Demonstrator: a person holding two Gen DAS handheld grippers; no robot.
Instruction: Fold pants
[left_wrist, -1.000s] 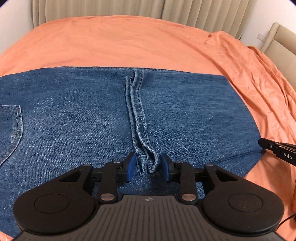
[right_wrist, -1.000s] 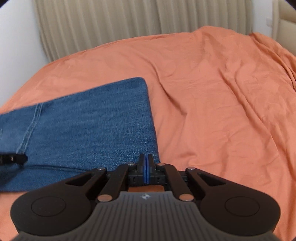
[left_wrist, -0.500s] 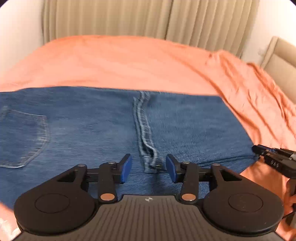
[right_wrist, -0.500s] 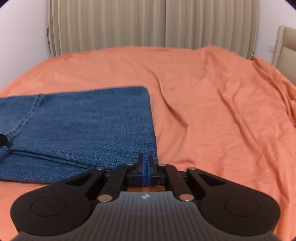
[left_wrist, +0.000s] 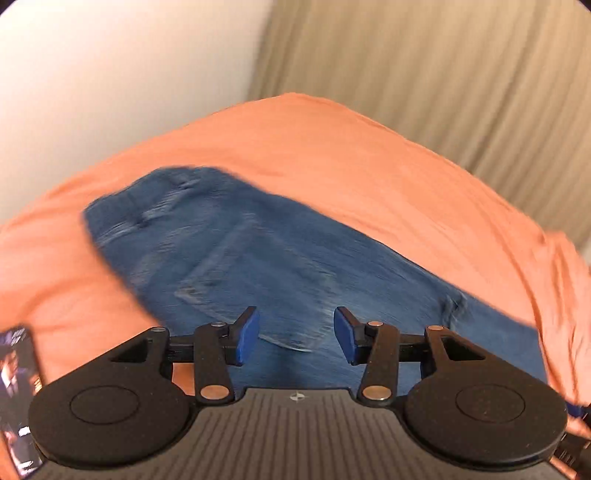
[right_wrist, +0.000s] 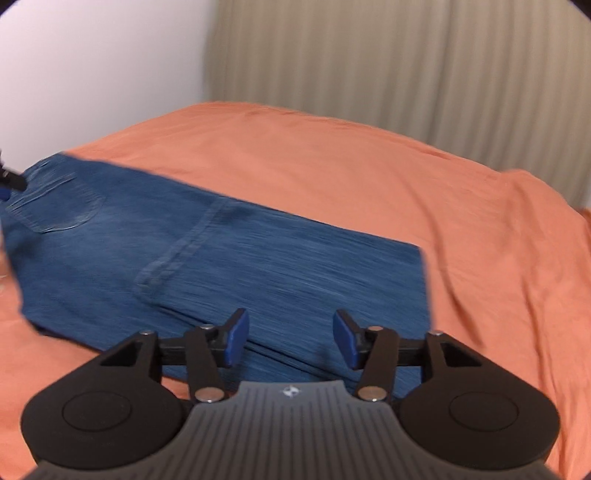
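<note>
Left wrist view: motion blur smears the blue denim pants (left_wrist: 280, 266), so their seams and pocket stitching are hard to make out. They lie flat across the orange bedspread (left_wrist: 369, 173), running from upper left to lower right, their near edge hidden behind the tool's black body. The left tool (left_wrist: 295, 335) hangs above the denim with its blue pads (left_wrist: 246, 335) apart and nothing between them. A dark printed object (left_wrist: 18, 398) is cut off at the lower left edge; what it is cannot be told. At the lower right corner, a sliver of a hand and black hardware is cropped by the frame.

Right wrist view: the pants (right_wrist: 258, 273) are folded into a long band on the bedspread (right_wrist: 369, 177), back pocket at far left, square end at right; mild blur softens the weave. The right tool (right_wrist: 290, 336) hovers over the band's near edge, jaws opening, gripping nothing. The left tool's tip (right_wrist: 11, 180) pokes in at the left margin, mostly cut off. Pleated beige curtains (right_wrist: 406, 66) hang behind the bed.
</note>
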